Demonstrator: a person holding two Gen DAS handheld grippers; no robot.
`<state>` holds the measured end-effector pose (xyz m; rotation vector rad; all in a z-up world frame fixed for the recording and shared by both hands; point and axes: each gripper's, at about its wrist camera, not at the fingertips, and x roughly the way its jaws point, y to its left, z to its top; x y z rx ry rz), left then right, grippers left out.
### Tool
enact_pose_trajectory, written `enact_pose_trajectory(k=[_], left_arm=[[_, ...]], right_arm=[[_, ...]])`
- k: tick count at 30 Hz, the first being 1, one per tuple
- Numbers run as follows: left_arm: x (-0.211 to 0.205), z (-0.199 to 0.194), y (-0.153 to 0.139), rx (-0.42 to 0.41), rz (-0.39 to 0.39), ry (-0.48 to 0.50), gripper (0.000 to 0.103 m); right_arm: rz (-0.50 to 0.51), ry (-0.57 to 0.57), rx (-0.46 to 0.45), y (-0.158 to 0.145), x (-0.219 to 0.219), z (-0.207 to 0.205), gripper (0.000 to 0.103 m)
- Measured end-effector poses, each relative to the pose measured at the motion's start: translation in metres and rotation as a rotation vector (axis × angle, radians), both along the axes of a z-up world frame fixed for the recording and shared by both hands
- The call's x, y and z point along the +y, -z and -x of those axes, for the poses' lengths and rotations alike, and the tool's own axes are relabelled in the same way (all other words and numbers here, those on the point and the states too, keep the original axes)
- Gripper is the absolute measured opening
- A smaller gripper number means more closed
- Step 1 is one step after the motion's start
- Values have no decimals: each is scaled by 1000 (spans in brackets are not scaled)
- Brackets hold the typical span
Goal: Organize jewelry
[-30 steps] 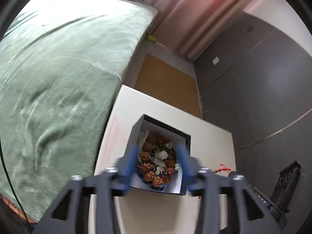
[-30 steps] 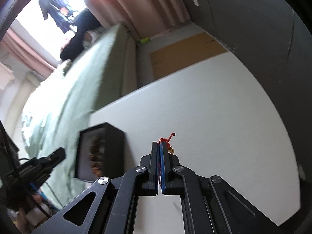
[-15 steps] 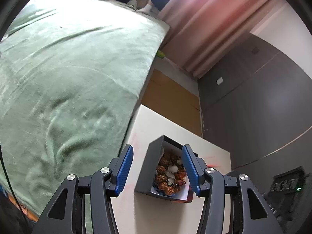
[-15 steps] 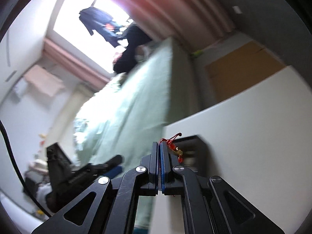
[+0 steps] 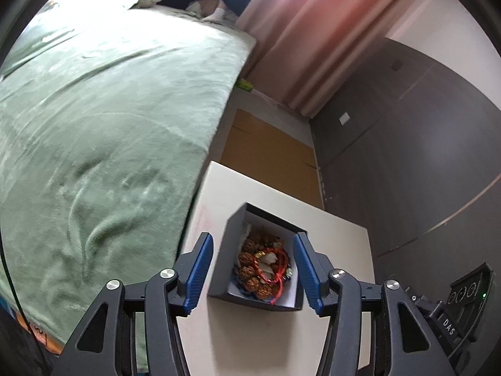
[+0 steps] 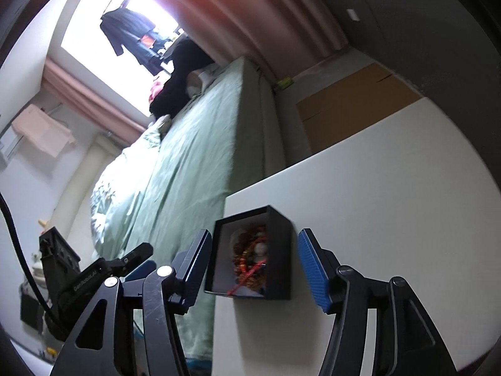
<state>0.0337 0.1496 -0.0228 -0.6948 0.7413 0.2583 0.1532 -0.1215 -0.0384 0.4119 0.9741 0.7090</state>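
Note:
A small black box (image 5: 231,250) (image 6: 278,250) with a white lining stands on the white table (image 5: 250,338) near its left edge. Inside lie brown bead bracelets (image 5: 250,269) (image 6: 242,244), with a red string bracelet (image 5: 275,269) (image 6: 247,274) draped on top. My left gripper (image 5: 253,274) hovers in front of the box with its jaws opening. The blue pads stand clear of both side walls. My right gripper (image 6: 253,269) also has its jaws opening, with nothing held and the pads apart from the box. In the right wrist view the left gripper (image 6: 141,258) shows at the lower left.
A bed with a green cover (image 5: 94,125) runs along the table's left edge. Brown cardboard (image 5: 269,153) lies on the floor beyond the table. A dark panelled wall (image 5: 407,141) stands on the right and pink curtains (image 5: 313,31) hang at the back. The table surface (image 6: 375,203) stretches right of the box.
My right gripper was shut on the red string bracelet; it has opened and the bracelet now lies in the box. My left gripper let go of the box's sides and drew back.

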Motion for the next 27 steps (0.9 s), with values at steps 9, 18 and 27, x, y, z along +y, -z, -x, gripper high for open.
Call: enact_pose_trajectory(k=[9,18,27], left_arm=[[-54,-1,-14,-25,-186,80,83],[-96,4,-17,-10,-354,126,94],[-122,16,-26,-45,-375,196,96]], right_arm=[[55,61,-28,-16,-41,3,68],[153,46,-80,-32,-61,7,71],[203,47,-138,-45,-108,11,95]])
